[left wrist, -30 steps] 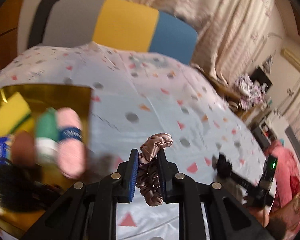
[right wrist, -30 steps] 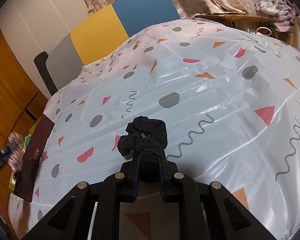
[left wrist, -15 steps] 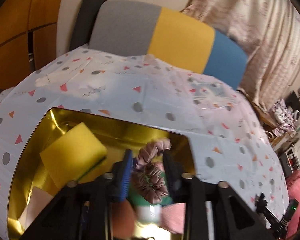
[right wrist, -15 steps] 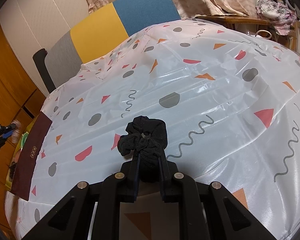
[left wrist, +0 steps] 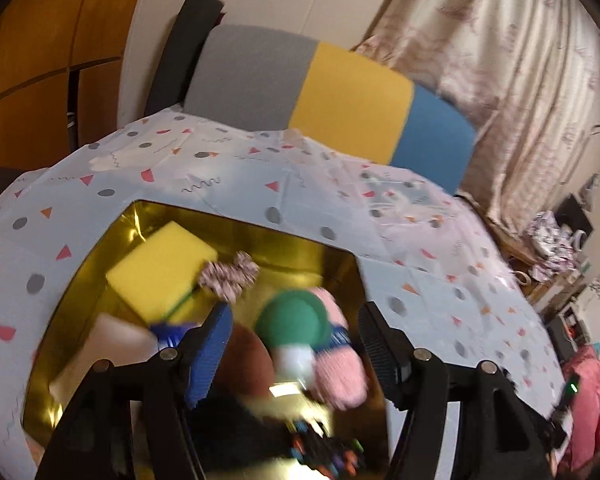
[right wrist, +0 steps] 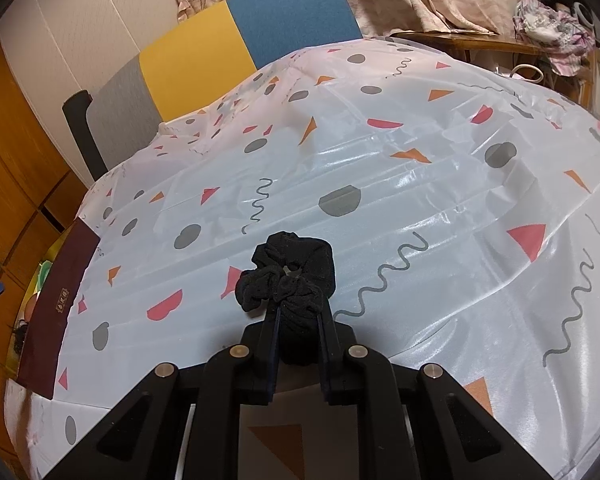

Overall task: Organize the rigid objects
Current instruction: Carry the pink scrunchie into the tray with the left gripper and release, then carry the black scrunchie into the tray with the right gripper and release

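**Me:** Over the gold box (left wrist: 100, 248) on my left, my left gripper (left wrist: 296, 344) hangs with nothing between its blades; the jaws are opening. The pink scrunchie (left wrist: 229, 276) lies inside the box, leaning on the yellow sponge (left wrist: 160, 268) and clear of my fingers.

**Partner:** What else is in there?

**Me:** Yarn balls, green (left wrist: 292, 324), pink (left wrist: 338, 364) and brown (left wrist: 244, 364), plus something dark and blurred at the near edge that I cannot name. The picture is smeared, so I won't swear to how they sit.

**Partner:** And your other hand?

**Me:** My right gripper (right wrist: 298, 316) is clamped tight on the black scrunchie (right wrist: 290, 276), pinching its lower folds while the rest bunches out above the tips. It hovers above the patterned tablecloth (right wrist: 420, 200), well apart from the box, whose dark red side (right wrist: 56, 304) shows at the far left of that view.

**Partner:** So which step is this?

**Me:** I judge the left-hand drop as finishing, and the black one as next in line.

**Partner:** What does that need?

**Me:** My left hand should back away from the opening so the two tools don't crowd. Then the right must travel across the cloth, come over the box rim, and release only once it is above the interior. The scrunchie is soft and may cling to a pad, so I'd spread the jaws fully.
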The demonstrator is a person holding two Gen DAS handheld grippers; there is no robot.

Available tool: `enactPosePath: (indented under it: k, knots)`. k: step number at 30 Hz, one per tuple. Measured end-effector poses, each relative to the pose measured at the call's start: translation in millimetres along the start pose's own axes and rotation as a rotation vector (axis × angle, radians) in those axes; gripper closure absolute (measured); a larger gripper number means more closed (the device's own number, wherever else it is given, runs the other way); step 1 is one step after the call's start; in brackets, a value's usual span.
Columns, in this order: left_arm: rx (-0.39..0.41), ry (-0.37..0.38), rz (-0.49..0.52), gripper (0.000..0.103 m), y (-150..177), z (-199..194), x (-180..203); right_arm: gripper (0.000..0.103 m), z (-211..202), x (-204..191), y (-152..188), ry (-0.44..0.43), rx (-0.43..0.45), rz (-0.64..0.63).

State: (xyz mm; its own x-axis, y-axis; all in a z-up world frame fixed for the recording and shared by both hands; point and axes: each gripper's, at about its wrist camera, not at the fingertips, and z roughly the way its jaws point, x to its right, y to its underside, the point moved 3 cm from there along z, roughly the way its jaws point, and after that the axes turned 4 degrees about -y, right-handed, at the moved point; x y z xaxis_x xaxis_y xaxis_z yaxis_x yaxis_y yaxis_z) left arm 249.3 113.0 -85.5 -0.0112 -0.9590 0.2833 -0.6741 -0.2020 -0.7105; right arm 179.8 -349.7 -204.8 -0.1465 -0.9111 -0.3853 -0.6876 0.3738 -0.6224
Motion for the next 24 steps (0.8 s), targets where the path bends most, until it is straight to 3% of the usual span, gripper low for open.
enactPosePath:
  k: [4, 12, 17, 24]
  knots:
    - [0.014, 0.067, 0.016, 0.037, 32.4, -35.6, 8.7, 0.089, -4.0, -6.2, 1.8, -0.017, -0.018, -0.005]
    - [0.013, 0.084, 0.045, 0.037, 77.4, -72.0, 13.5, 0.09, -29.4, -40.3, 11.4, -0.096, -0.012, -0.023]
    - [-0.003, 0.106, 0.036, 0.037, 99.8, -81.8, 9.1, 0.09, -44.6, -83.2, 13.6, -0.18, -0.012, -0.059]
    - [0.003, 0.075, 0.041, 0.037, 117.7, -100.8, -5.6, 0.09, -51.5, -168.6, 11.6, -0.342, -0.034, -0.117]
